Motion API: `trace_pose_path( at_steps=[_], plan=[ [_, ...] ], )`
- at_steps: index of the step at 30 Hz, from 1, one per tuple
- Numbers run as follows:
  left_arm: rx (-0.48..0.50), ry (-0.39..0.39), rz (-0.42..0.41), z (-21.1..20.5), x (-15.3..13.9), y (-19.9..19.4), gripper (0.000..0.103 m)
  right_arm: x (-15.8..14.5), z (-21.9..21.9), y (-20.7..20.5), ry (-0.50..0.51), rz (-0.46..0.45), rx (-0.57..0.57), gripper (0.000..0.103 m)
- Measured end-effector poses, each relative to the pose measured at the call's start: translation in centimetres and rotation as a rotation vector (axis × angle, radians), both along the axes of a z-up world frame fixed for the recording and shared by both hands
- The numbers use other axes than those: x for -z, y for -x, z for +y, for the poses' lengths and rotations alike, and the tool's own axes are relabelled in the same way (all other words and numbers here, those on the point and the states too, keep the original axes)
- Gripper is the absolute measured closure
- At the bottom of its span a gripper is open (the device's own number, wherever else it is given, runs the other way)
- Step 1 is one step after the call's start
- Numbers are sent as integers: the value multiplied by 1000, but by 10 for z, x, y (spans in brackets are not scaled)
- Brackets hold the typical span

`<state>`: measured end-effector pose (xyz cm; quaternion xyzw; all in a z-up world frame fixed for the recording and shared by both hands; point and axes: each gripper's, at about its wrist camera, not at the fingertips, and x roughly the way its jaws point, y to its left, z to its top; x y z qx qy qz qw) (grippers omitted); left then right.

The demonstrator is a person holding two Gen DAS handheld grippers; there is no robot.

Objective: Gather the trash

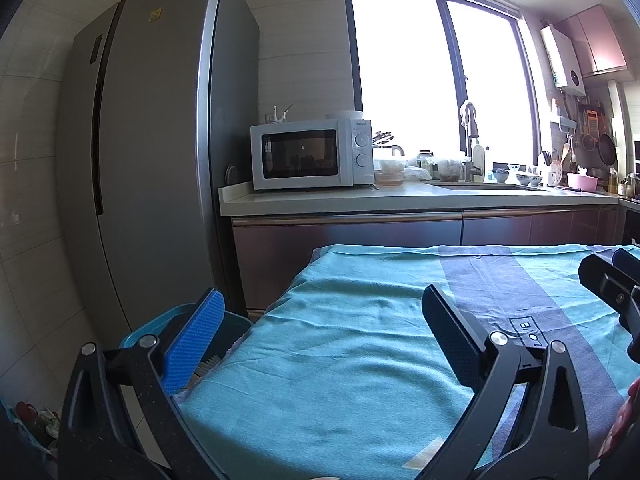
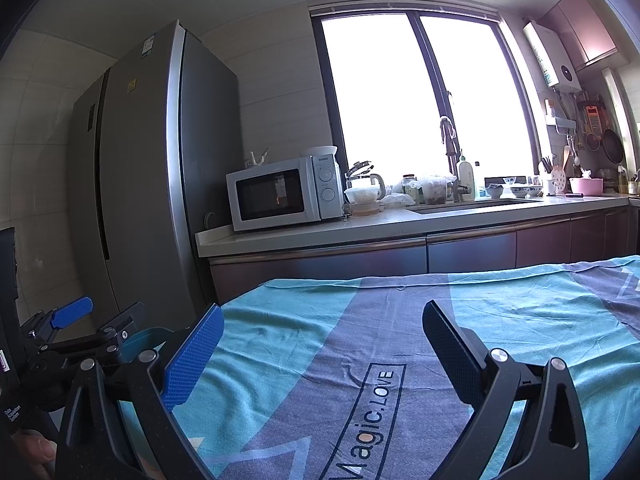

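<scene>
My left gripper [image 1: 320, 304] is open and empty, held over the left part of a table covered by a teal and grey cloth [image 1: 360, 344]. My right gripper [image 2: 322, 318] is open and empty over the same cloth [image 2: 360, 320], to the right of the left one. The left gripper also shows at the left edge of the right wrist view [image 2: 96, 314]. A blue bin [image 1: 160, 324] stands just past the table's left edge, behind my left finger; it also shows in the right wrist view [image 2: 144, 340]. No loose trash shows on the cloth.
A tall grey fridge [image 1: 152, 160] stands at the left. A counter [image 1: 400, 196] behind the table carries a white microwave [image 1: 312, 154], jars, bowls and a sink with a faucet [image 1: 468, 140]. Some clutter lies on the floor at the lower left [image 1: 36, 420].
</scene>
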<state>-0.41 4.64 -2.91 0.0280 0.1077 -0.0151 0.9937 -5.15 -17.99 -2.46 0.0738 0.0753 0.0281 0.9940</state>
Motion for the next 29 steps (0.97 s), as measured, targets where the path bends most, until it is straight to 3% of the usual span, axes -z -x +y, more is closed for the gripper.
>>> trace_pose_path(
  at_steps=[21,25,29],
  plan=[
    [38,-4,16,-5,-2,-6,6,1,-4,4,-3,-1,4,7],
    [86,-23,92,-17,-1,-24,6,2,-18,4,-3,30,20,7],
    [166,-10,266,-31,8,-71,6,8,-52,-4,-20,151,77,7]
  ],
)
